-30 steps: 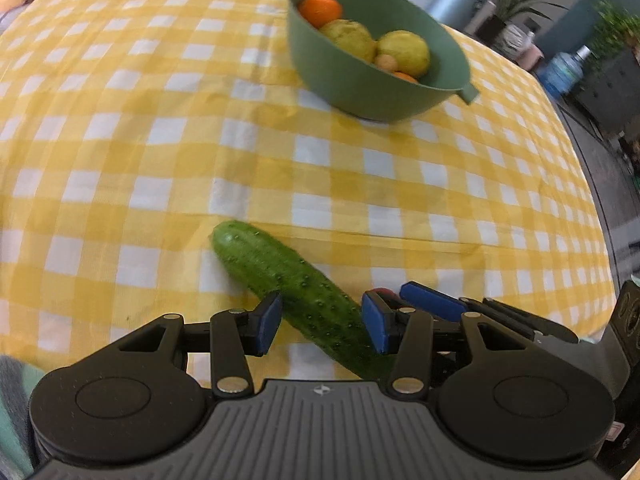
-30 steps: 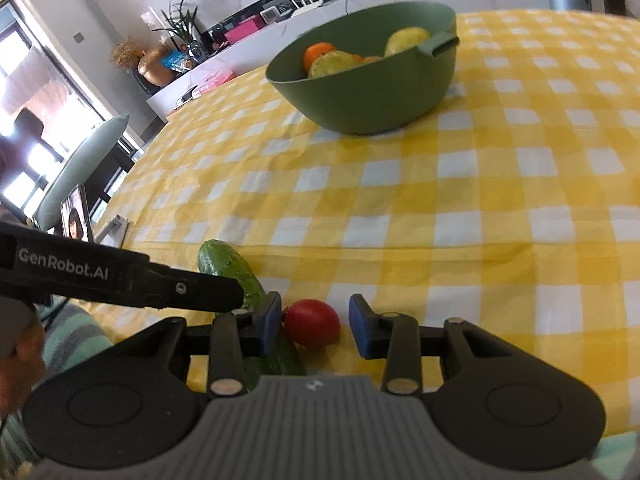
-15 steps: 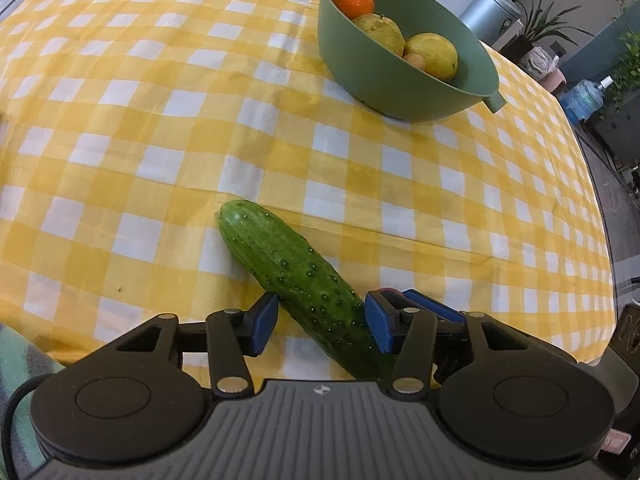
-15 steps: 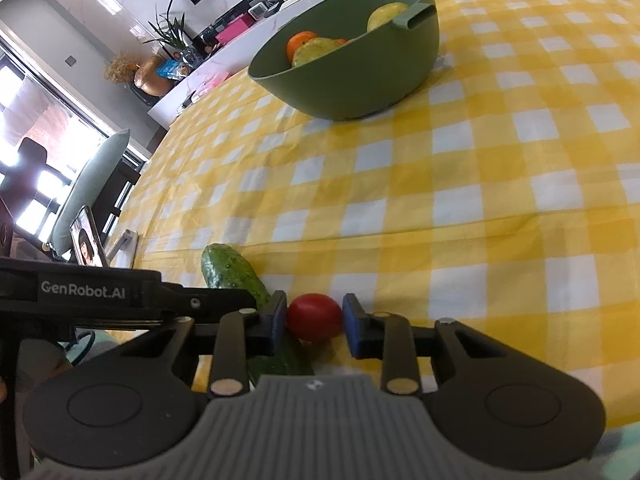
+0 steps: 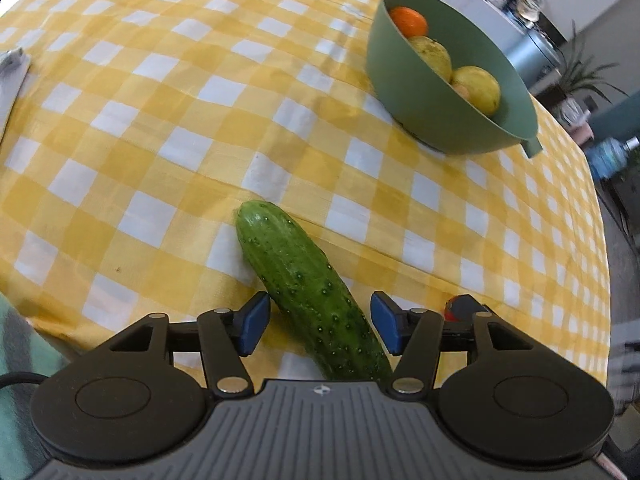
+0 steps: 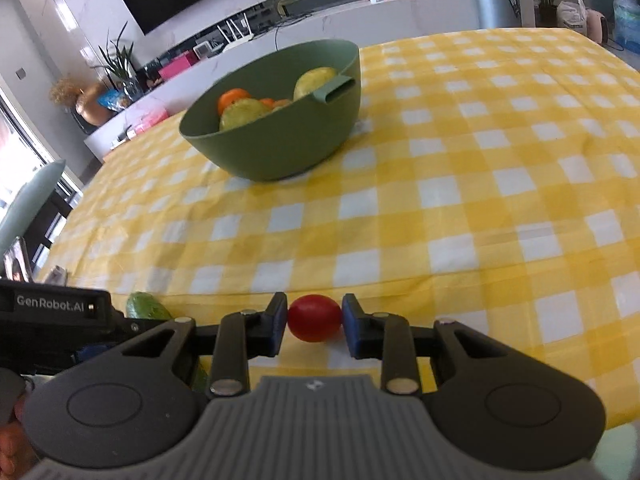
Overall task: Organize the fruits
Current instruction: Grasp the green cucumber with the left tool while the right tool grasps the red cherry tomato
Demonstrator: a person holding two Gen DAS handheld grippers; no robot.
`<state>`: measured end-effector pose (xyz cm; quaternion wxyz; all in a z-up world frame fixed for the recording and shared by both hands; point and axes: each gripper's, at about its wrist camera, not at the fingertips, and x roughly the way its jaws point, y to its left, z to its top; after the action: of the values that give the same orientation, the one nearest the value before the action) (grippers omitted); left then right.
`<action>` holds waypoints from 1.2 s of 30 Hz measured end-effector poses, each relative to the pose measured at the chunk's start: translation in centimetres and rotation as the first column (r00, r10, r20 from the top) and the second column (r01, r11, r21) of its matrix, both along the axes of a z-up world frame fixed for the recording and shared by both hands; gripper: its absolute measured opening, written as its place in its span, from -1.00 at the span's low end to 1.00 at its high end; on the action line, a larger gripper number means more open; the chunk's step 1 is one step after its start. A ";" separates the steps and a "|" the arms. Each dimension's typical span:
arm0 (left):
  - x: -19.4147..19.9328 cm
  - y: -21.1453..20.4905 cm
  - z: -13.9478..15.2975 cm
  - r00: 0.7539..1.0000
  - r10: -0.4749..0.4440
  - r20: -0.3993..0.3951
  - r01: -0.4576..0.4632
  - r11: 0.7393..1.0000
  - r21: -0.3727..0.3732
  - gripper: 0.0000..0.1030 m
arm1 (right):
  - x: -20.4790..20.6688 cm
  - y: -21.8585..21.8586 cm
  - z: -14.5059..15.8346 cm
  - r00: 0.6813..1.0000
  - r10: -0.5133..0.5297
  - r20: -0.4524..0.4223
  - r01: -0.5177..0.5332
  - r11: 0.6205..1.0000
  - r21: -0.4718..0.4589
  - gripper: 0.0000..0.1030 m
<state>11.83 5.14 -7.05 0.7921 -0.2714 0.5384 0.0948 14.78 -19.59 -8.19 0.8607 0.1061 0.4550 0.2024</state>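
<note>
Right gripper [image 6: 314, 326] pinches the soft, bruisable tomato [image 6: 315, 318]; left gripper [image 5: 316, 326] jaws opening around the stiff cucumber [image 5: 308, 292], its tip toward 11 o'clock; grip mid-length.

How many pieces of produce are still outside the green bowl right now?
2. The cucumber lies on the tablecloth between the left gripper's opening jaws, untouched. The red tomato is pinched in the right gripper beside it. Others could lie out of view.

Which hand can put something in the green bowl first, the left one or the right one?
Right, probably. The right gripper is already shut on the red tomato, ready to lift toward the bowl. The left gripper straddles the cucumber, but its jaws are opening and not pressing it.
</note>
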 end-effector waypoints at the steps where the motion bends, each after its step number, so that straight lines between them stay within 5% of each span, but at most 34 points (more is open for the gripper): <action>1: 0.1 -0.2 -0.1 1.000 0.008 -0.002 -0.008 1.000 0.008 0.29 | 0.0 0.0 0.0 1.000 0.002 -0.001 -0.002 1.000 0.004 -0.48; 6: 0.4 -1.2 -0.2 1.000 0.023 -0.004 -0.022 0.998 0.059 0.27 | 0.1 0.0 -0.3 1.000 0.009 -0.009 -0.009 1.000 0.007 -0.45; 9: 0.9 -2.7 0.2 0.999 -0.045 0.004 0.043 0.987 0.155 0.22 | 0.0 0.4 -0.3 1.000 0.020 -0.007 -0.020 1.000 -0.006 -0.43; 13: 1.9 -5.1 0.5 0.967 -0.254 0.009 0.241 0.929 0.282 0.14 | -0.1 0.2 -0.3 1.000 0.025 -0.014 -0.025 1.000 0.003 -0.43; 16: 2.2 -6.0 0.5 0.949 -0.316 -0.013 0.302 0.893 0.333 0.14 | 0.1 -0.2 -0.6 0.999 0.011 -0.034 -0.010 1.000 0.020 -0.43; 27: 1.4 -5.7 -0.1 0.958 -0.285 0.032 0.258 0.906 0.335 0.36 | 0.3 -0.3 -0.8 0.998 -0.002 -0.063 0.004 0.999 0.033 -0.43; 36: 0.2 -5.8 -0.5 0.920 -0.372 0.122 0.302 0.873 0.384 0.47 | 0.2 -1.0 -0.9 0.996 -0.012 -0.084 0.019 0.997 0.076 -0.30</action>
<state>12.02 -0.69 -7.56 0.8806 -0.0323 0.4722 0.0245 14.98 -20.59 -9.10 0.8376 0.1512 0.4818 0.2085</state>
